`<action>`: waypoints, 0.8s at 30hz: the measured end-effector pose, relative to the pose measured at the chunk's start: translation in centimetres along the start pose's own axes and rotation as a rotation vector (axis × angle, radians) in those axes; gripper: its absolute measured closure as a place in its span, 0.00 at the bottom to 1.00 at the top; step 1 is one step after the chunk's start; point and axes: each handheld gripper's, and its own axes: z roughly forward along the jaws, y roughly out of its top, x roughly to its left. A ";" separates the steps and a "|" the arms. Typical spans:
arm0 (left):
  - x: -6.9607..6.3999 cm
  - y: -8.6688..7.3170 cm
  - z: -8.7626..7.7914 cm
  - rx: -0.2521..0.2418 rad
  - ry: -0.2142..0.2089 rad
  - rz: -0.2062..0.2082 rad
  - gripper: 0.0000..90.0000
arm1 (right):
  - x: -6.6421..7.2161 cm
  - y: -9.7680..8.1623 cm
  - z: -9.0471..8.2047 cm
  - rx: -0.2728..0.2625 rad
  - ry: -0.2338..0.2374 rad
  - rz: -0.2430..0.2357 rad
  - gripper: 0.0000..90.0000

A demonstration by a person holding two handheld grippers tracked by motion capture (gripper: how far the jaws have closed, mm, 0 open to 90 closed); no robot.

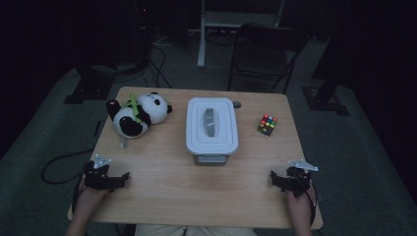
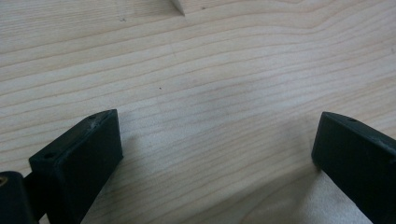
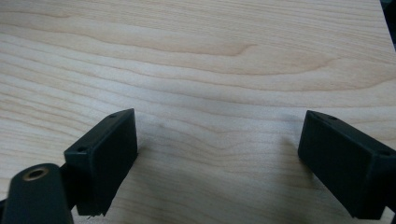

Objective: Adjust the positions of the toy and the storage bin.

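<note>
Light wood table, grain running side to side, set on grey carpet in a dim room. Behind it a dark folding chair, a white desk leg and loose cables on the floor; the back of the room is too dark to read.

On the table: white lidded box in the middle with a grey handle on the lid, latch end facing the person. Panda plush lies at the far left, green strip across it, well apart from the box. Colour cube sits right of the box, apart from it. Small grey round thing at the far edge behind the box, too small to identify.

The person's forearms are cut off by the bottom edge. Something pale shows at the top edge of the left gripper view, cropped, can't tell what.

Left gripper rests at the near left of the table, jaws spread wide, bare wood between them, holding nothing. Right gripper rests at the near right, jaws also wide apart, bare wood between, nothing held. Both are well short of the box, plush and cube, pointing inward toward the table's middle.
</note>
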 end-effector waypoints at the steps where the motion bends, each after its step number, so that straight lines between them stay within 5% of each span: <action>1: -0.1 0.0 0.0 -0.001 0.009 -0.011 0.03 | 0.0 0.0 0.0 0.000 -0.003 0.004 0.13; 10: -0.5 0.1 0.1 0.001 0.014 -0.020 0.03 | -0.1 0.0 0.0 0.001 -0.008 0.009 0.13; 21: -2.3 2.0 1.3 -0.009 -0.020 0.056 0.03 | 0.3 0.5 0.5 0.002 -0.038 0.043 0.13; 24: -3.0 2.9 1.8 -0.011 -0.038 0.083 0.03 | 0.3 1.2 0.7 0.013 0.018 0.068 0.14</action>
